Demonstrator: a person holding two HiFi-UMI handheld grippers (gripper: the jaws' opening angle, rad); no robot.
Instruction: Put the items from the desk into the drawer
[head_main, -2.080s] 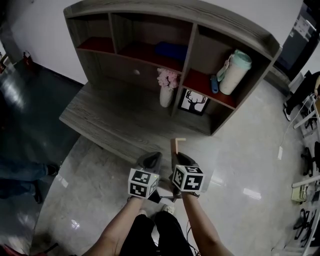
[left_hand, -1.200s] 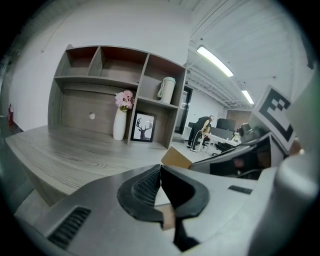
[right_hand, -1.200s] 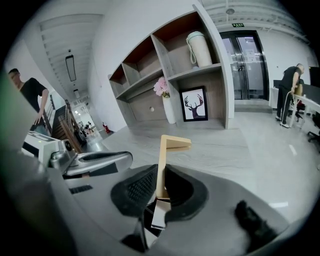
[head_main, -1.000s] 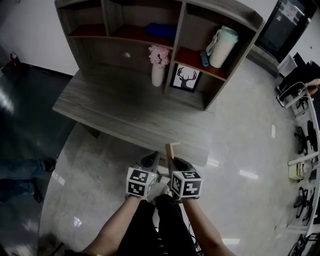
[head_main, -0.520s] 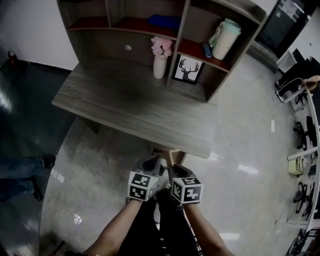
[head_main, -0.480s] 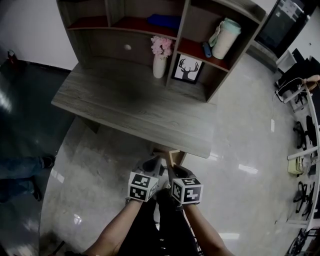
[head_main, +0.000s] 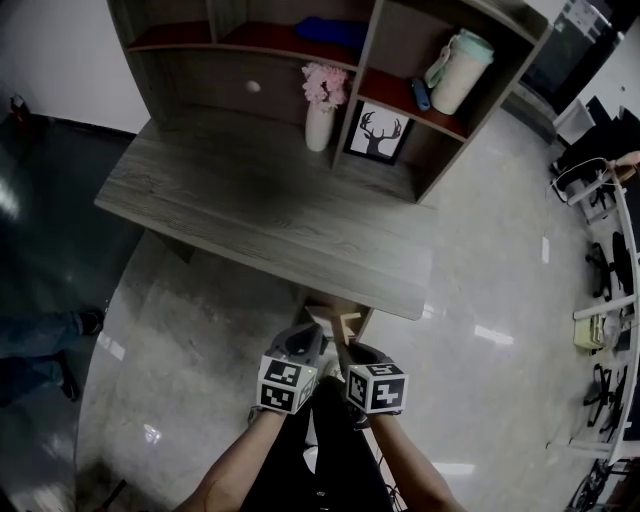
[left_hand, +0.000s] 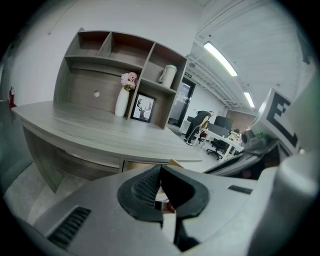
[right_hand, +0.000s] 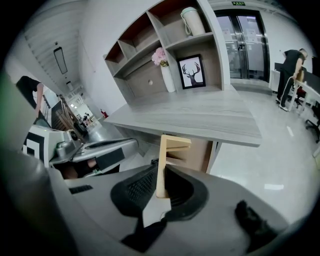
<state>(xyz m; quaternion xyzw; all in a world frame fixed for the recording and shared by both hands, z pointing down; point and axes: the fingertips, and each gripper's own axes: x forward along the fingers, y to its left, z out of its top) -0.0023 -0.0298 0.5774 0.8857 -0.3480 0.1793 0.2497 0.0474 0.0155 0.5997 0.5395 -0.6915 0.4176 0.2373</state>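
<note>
My right gripper (head_main: 346, 338) is shut on a thin, pale wooden L-shaped piece (head_main: 349, 322) that stands upright out of its pads (right_hand: 161, 165). It hangs over the floor just in front of the grey desk (head_main: 250, 210). Beyond the piece, a light brown drawer front (right_hand: 192, 152) shows under the desk's near edge, also seen in the head view (head_main: 328, 304). Close beside it on the left, my left gripper (head_main: 311, 336) has its black pads (left_hand: 145, 187) closed together with nothing between them. It points at the same desk edge (left_hand: 150, 152).
The hutch on the desk holds a white vase of pink flowers (head_main: 320, 110), a framed deer picture (head_main: 380, 133), a pale flask (head_main: 458, 70) and a blue item (head_main: 330, 30). A person's feet (head_main: 45, 340) stand at the left. Office chairs and a person (left_hand: 200, 125) are far off.
Both grippers have sunk lower in front of the desk, side by side. The wooden piece stays in the right jaws. The drawer front under the desk edge has come into view.
</note>
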